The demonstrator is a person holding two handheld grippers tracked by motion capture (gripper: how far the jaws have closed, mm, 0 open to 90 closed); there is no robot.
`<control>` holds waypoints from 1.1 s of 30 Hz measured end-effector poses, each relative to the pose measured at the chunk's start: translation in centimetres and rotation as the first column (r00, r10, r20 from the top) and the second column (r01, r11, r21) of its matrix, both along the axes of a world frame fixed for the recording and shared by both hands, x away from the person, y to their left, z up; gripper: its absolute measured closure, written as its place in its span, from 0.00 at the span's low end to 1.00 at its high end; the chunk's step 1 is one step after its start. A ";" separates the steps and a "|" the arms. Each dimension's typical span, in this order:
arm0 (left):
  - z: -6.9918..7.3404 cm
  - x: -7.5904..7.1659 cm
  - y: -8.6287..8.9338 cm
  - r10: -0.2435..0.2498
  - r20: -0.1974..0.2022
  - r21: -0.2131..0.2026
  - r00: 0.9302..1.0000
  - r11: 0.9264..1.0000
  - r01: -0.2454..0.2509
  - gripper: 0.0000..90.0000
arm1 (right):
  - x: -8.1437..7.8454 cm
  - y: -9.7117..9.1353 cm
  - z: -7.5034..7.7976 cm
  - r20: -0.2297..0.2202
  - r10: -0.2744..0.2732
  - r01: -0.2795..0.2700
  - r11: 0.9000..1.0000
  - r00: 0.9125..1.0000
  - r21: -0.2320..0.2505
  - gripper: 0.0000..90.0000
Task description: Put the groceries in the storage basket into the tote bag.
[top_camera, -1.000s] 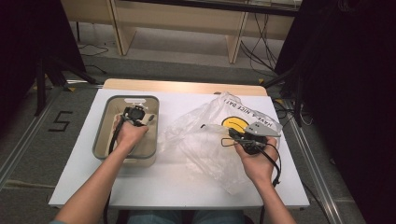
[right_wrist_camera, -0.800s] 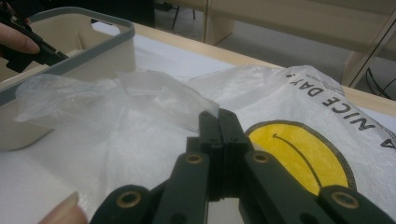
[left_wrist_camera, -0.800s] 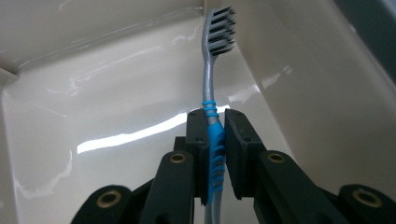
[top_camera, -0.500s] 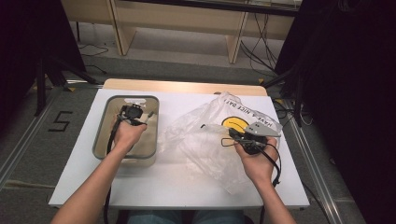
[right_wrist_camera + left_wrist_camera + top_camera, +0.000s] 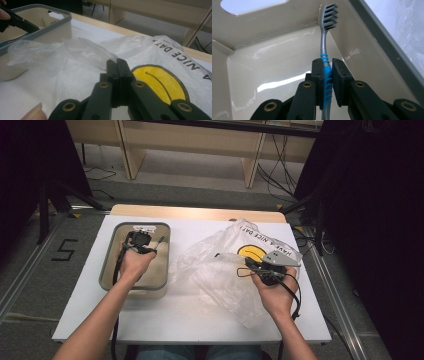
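Both sets of jaws are clamped on something right now: the left gripper [image 5: 327, 75] has its jaws nearly closed on the blue ribbed grip of a toothbrush [image 5: 325, 50], bristle end pointing up toward the far corner of the beige bin [image 5: 274, 62], and the right gripper [image 5: 117, 72] has its jaws pressed fully together on a fold of the thin plastic bag [image 5: 82, 65], as far as I can tell. From the high view the left gripper [image 5: 141, 242] sits down inside the bin [image 5: 107, 270] on the left of the white tabletop [image 5: 200, 312], while the right gripper [image 5: 260, 267] holds the smiley-face bag [image 5: 220, 270] next to it. Progress-wise I'd guess it's early to halfway: brush is grabbed but not yet out of the bin, and the bag looks crumpled, not really held open. What's left is probably lifting the brush across and getting it into the bag.
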State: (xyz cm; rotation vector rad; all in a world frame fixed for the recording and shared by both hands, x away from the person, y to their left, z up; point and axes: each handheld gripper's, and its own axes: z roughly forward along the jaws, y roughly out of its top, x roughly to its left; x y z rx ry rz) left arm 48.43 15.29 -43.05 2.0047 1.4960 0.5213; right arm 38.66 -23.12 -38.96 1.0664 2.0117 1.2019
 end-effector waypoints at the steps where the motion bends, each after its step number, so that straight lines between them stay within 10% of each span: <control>1: 0.1 0.0 0.0 -0.001 0.003 0.001 1.000 1.000 0.001 0.89 | 0.0 0.0 0.0 0.000 0.000 0.000 1.000 1.000 0.000 1.00; 33: 3.6 -2.0 -0.5 -0.046 0.100 -0.047 0.994 0.998 0.051 0.89 | 0.0 -0.1 0.1 0.004 -0.002 0.002 1.000 1.000 0.003 1.00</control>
